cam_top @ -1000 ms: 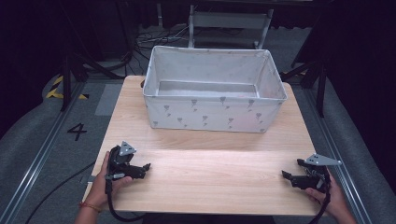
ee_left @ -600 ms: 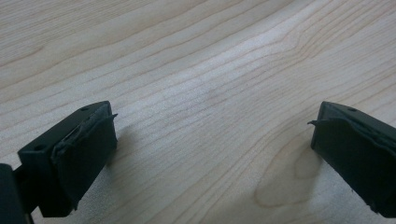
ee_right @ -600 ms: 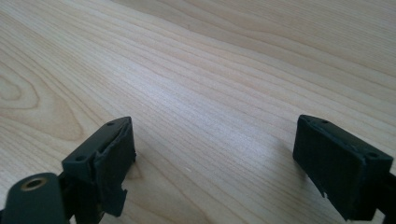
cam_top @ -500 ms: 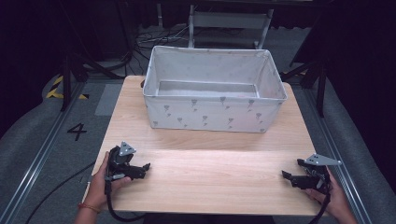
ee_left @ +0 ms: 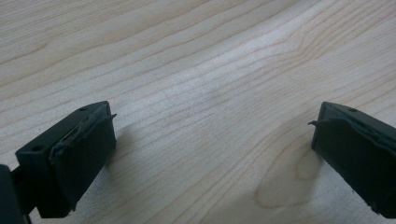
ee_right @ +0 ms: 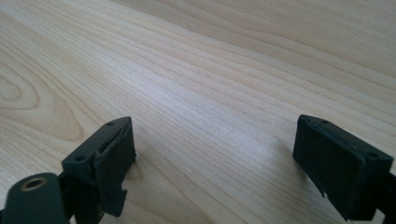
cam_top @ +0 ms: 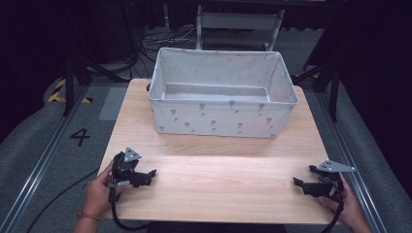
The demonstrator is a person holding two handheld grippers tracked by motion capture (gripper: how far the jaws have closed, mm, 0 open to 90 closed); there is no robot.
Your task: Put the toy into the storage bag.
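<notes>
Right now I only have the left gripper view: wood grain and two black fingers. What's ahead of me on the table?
Observer: A white fabric bin stands at the far half of the table, well beyond the left gripper.
Operator: Anything in the bin?
Observer: The part of its floor that shows in the high view looks bare.
Operator: Where's the other gripper?
Observer: The right gripper rests near the table's near right corner, pointing inward toward yours.
Operator: Open or shut?
Observer: Open; its fingers stand wide apart over bare wood.
</notes>
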